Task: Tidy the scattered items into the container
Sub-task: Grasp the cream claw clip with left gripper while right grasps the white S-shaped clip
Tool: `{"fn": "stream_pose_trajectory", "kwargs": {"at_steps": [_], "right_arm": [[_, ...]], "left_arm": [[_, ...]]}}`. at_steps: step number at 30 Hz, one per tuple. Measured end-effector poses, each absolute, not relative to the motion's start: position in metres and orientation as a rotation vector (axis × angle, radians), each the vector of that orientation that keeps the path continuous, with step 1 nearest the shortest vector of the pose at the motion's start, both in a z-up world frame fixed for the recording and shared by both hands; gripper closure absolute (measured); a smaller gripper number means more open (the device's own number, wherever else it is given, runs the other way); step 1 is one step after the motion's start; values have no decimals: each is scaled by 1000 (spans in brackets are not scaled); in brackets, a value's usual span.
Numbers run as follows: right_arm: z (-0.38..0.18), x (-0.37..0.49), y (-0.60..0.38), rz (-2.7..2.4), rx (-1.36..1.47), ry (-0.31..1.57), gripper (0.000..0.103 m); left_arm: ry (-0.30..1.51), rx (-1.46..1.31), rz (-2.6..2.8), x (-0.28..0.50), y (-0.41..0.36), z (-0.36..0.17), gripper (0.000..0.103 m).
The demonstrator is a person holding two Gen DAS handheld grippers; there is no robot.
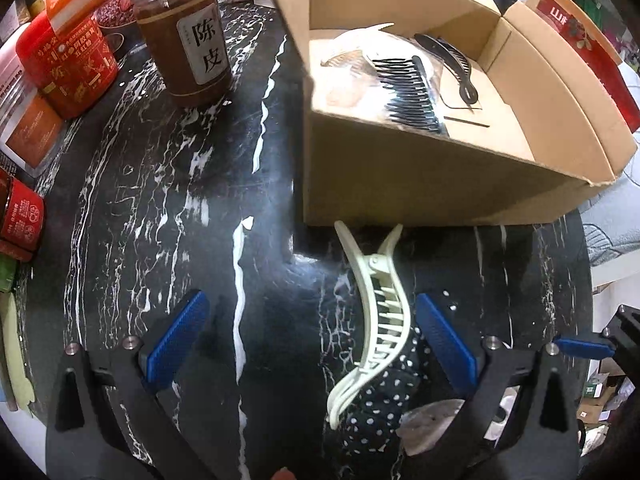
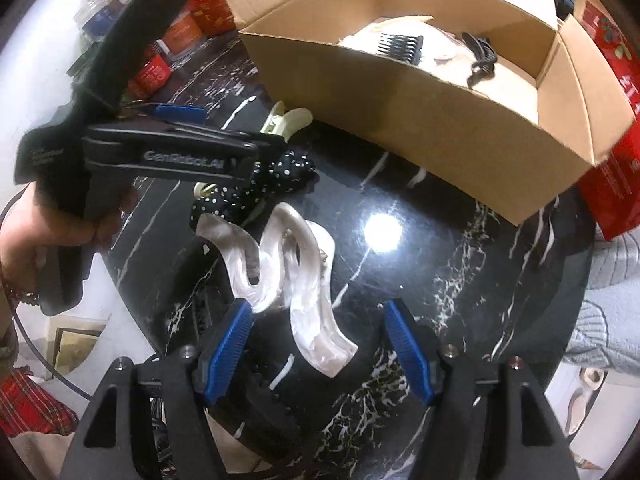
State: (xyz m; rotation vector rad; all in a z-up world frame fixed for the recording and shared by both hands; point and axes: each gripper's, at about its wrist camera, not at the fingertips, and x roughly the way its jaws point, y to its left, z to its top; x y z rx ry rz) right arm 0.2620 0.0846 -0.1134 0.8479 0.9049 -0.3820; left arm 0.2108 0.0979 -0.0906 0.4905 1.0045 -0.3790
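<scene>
A cardboard box (image 1: 400,176) stands on the black marble table (image 1: 168,200) and holds a black comb (image 1: 412,92), a black clip (image 1: 452,64) and a pale clip (image 1: 352,46). My left gripper (image 1: 312,344) is open; a cream claw clip (image 1: 380,320) lies between its fingers, partly on a black polka-dot scrunchie (image 1: 384,396). My right gripper (image 2: 318,356) is open, with a pearly white claw clip (image 2: 296,272) between its fingers on the table. The box also shows in the right wrist view (image 2: 420,108), as does the left gripper's body (image 2: 172,156) over the scrunchie (image 2: 280,172).
A brown jar with a Chinese label (image 1: 188,40), red tins (image 1: 68,64) and orange boxes (image 1: 32,128) crowd the table's far left. A red package (image 1: 580,40) stands behind the box. The table's right edge (image 2: 576,280) borders grey fabric.
</scene>
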Motion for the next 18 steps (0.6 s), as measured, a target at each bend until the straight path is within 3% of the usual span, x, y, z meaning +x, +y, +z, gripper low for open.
{"fn": "stream_pose_trajectory", "kwargs": {"at_steps": [13,18], "right_arm": [[-112,288,76,-355,825,887,33],[-114,294,71,-345,841,872,33]], "left_arm": [[1024,504,-324,220,100,-102,0],[1009,510,-340,218,101,-100,7]]}}
